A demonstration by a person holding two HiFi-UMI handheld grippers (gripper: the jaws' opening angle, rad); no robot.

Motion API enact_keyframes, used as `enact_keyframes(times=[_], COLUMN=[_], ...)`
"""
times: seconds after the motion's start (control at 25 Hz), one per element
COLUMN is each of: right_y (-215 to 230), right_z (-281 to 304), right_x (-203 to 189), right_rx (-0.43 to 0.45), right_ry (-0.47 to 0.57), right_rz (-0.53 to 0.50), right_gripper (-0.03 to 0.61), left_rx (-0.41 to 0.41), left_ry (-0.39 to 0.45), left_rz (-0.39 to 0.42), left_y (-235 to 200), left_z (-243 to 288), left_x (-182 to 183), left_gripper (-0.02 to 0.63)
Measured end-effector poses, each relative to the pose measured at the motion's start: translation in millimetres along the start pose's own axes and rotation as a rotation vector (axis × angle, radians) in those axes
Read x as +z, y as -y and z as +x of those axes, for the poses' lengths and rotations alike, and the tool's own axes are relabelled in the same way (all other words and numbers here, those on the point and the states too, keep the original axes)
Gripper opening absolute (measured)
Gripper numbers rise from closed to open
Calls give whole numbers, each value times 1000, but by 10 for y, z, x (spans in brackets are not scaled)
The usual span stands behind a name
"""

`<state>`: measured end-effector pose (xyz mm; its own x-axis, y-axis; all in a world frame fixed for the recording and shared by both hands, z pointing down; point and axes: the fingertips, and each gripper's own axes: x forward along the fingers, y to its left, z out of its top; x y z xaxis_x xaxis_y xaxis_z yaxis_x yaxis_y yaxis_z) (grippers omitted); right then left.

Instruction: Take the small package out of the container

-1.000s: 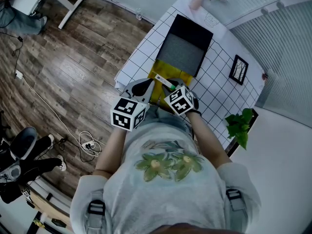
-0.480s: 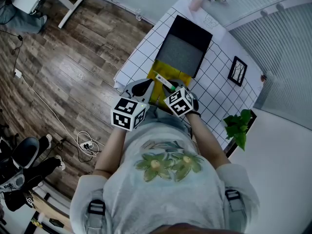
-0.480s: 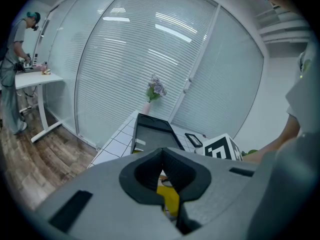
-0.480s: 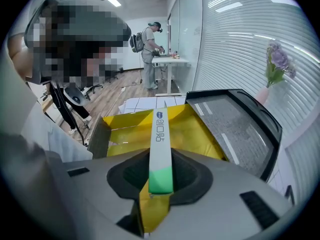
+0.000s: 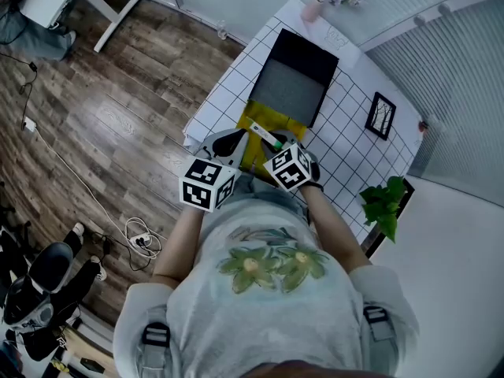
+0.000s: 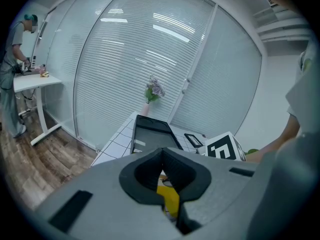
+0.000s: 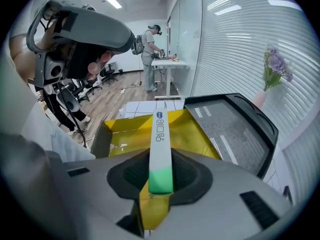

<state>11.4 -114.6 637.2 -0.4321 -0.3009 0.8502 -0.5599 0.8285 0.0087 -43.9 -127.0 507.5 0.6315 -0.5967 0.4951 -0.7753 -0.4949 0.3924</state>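
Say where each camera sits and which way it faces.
Head view: on the head, steeply down at the table; torso, arms, left gripper, right gripper show.
Left gripper view: on that gripper, across the table towards blinds; its jaws meet.
Right gripper view: on that gripper, towards the yellow box; jaws, just closing, grip the small package.
All share the dark tray.
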Motion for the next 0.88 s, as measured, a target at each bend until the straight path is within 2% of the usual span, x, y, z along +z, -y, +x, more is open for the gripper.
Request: enact_keyframes(times=[0.88], right_y=[-37], right_z=[-268], right_x=[228], right_rx=[-24], right_ry=[72], right_rz=[-9], right_gripper=[86], left_rx=[11], left_ry=[7], left_rz=[5], left_y=[39], left_z=[-94], left_x=[-55], left_gripper=[6])
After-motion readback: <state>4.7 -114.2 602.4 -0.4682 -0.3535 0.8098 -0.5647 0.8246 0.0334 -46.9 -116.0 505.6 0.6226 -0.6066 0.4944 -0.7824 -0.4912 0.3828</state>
